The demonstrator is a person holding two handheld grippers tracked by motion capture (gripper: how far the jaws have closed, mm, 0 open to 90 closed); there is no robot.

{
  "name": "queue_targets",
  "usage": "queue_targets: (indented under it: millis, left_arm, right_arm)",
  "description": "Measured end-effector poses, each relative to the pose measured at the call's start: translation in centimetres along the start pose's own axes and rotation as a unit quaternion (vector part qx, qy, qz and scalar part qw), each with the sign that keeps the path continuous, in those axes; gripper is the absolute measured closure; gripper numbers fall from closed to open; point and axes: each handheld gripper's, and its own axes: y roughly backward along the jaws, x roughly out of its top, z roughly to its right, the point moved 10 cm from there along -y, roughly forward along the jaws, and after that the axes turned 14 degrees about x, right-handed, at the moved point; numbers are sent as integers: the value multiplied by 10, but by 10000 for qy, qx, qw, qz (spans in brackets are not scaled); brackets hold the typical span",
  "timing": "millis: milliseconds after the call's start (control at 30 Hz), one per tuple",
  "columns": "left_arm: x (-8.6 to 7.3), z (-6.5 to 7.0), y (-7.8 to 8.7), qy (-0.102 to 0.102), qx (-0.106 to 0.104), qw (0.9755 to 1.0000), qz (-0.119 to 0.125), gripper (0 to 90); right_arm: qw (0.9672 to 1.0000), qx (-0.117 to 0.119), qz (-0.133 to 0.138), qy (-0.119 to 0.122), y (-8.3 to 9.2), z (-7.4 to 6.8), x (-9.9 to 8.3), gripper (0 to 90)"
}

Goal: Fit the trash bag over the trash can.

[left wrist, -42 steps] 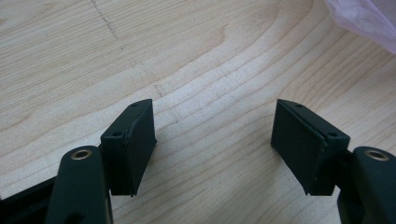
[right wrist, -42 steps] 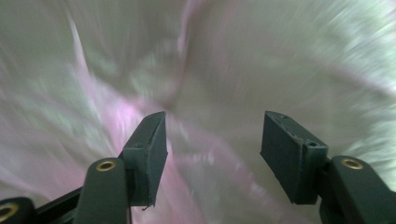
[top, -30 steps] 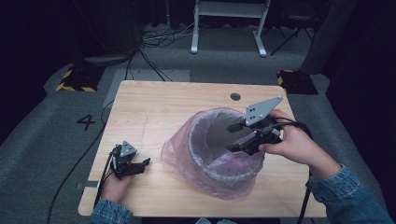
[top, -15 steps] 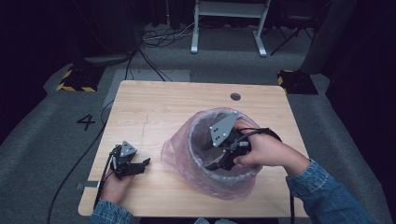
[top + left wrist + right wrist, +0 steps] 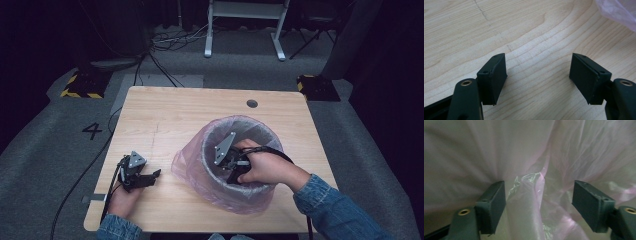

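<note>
A grey bin (image 5: 240, 187) lined with a pink plastic bag (image 5: 190, 165) stands on the wooden table (image 5: 190, 115), right of centre. My right gripper (image 5: 227, 167) is down inside the bin, held by a hand in a denim sleeve. In the right gripper view its jaws (image 5: 539, 202) stand wide and have just been opening; a crumpled fold of the pink bag (image 5: 531, 195) lies between the pads without being pressed. My left gripper (image 5: 150, 176) rests on the table at the front left, open, with bare wood between its pads (image 5: 537, 75).
The bag's loose edge (image 5: 619, 12) hangs over the bin's left side, close to my left gripper. A round cable hole (image 5: 252, 103) sits at the table's far right. Cables and a white stand's legs (image 5: 245, 30) are on the floor behind.
My right gripper has come from the bin's right rim over to the left and down into the bin. My left gripper has kept still.
</note>
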Motion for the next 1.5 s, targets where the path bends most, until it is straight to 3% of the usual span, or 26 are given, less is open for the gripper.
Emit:
queue_targets:
  millis: [367,433,533,700,900,1067,1333,1500]
  left_arm:
    - [0,0,0,0,-1,10000,0,297]
    - [0,0,0,-12,2,10000,0,297]
    - [0,0,0,-13,1,10000,-4,297]
    - [0,0,0,-4,-2,10000,-2,297]
    - [0,-1,0,-15,6,10000,-2,295]
    - [0,-1,0,-15,6,10000,-2,294]
    - [0,0,0,-10,5,10000,-4,294]
    - [0,-1,0,-13,7,10000,-4,294]
  right_arm:
    - [9988,-167,-322,-327,-14,13,-12,259]
    - [9990,-190,-190,-348,-10,13,-9,259]
    - [9988,-263,318,-254,9,10,4,260]
    - [9938,-548,955,-146,52,7,16,263]
    - [9806,-986,1684,-195,98,9,23,273]
    - [9685,-1296,2096,-346,125,7,18,276]
    - [9441,-1947,2514,-875,163,10,-15,295]
    - [9308,-2198,2661,-1204,179,12,-40,300]
